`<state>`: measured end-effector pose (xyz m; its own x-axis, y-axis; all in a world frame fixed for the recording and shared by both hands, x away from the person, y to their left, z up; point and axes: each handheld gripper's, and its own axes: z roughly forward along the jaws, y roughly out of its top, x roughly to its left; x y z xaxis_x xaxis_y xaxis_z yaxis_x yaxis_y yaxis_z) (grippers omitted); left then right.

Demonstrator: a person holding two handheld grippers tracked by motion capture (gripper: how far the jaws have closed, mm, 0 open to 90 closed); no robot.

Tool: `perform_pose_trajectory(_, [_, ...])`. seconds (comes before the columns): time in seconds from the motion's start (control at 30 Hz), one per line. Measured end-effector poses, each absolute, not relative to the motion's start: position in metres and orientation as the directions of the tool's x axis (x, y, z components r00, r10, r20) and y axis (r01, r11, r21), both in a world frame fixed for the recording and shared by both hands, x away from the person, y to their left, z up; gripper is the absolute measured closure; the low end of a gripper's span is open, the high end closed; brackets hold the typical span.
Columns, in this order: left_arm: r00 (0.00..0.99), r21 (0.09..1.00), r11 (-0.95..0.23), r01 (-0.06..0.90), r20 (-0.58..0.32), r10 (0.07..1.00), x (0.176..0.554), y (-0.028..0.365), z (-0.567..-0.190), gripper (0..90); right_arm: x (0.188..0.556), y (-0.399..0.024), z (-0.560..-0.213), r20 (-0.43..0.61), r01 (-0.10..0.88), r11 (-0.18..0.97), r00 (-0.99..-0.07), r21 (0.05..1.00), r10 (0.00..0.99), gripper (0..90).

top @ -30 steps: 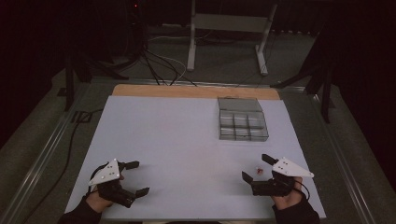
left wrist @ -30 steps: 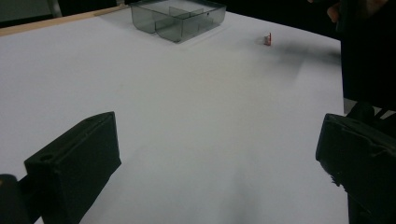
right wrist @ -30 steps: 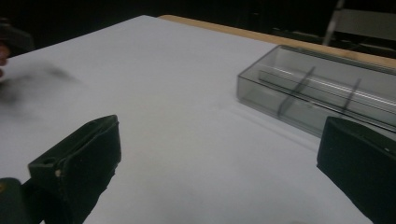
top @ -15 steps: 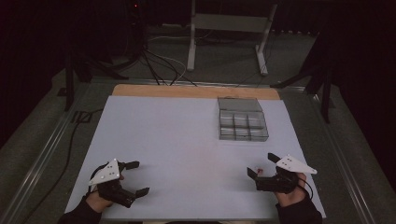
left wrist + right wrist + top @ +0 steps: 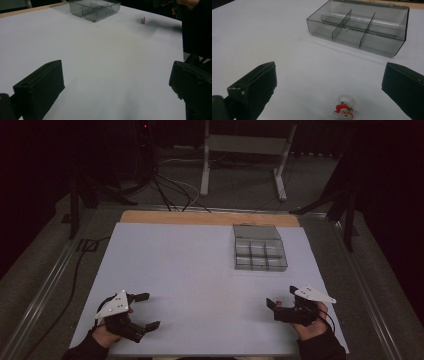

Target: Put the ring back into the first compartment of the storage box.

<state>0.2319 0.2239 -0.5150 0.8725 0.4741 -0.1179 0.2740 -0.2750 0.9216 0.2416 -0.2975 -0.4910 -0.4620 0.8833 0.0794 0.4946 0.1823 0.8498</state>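
Right gripper (image 5: 280,302) has slid a bit toward the bench's right edge, jaws wide open around the Santa ring (image 5: 343,110) near the front right corner. Left gripper (image 5: 146,310) open, idle. Risk: closing off-centre flicks that tiny ring away before it reaches the divided box (image 5: 359,27)

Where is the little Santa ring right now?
The small red-and-white Santa ring lies on the white table, between the right gripper's open jaws, nearer than the smoky plastic divider box.
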Motion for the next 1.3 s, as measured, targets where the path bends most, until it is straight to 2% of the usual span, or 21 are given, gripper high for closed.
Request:
perform_pose_trajectory(0.63, [0.871, 0.922, -0.259, 0.288, -0.139, 0.472, 0.233, 0.224, -0.516, 0.5, 0.247, -0.299, -0.503, 0.071, 0.588, 0.195, -0.399, 0.785, 0.914, 0.0])
perform_pose_trajectory(0.7, [0.871, 0.921, -0.262, 0.288, -0.138, 0.471, 0.233, 0.224, -0.516, 0.5, 0.247, -0.298, -0.504, 0.061, 0.597, 0.202, -0.390, 0.776, 0.919, 4.1])
perform_pose_trajectory(1.0, [0.871, 0.922, -0.258, 0.289, -0.142, 0.471, 0.233, 0.224, -0.515, 0.5, 0.248, -0.298, -0.508, 0.058, 0.630, 0.214, -0.383, 0.747, 0.922, 7.9])
perform_pose_trajectory(1.07, [0.871, 0.921, -0.263, 0.288, -0.138, 0.471, 0.232, 0.224, -0.515, 0.5, 0.248, -0.298, -0.509, 0.030, 0.632, 0.241, -0.386, 0.737, 0.922, 14.3])
perform_pose_trajectory(1.3, [0.873, 0.923, -0.259, 0.286, -0.139, 0.469, 0.232, 0.224, -0.515, 0.5, 0.249, -0.298, -0.513, 0.023, 0.656, 0.253, -0.381, 0.711, 0.924, 21.8])
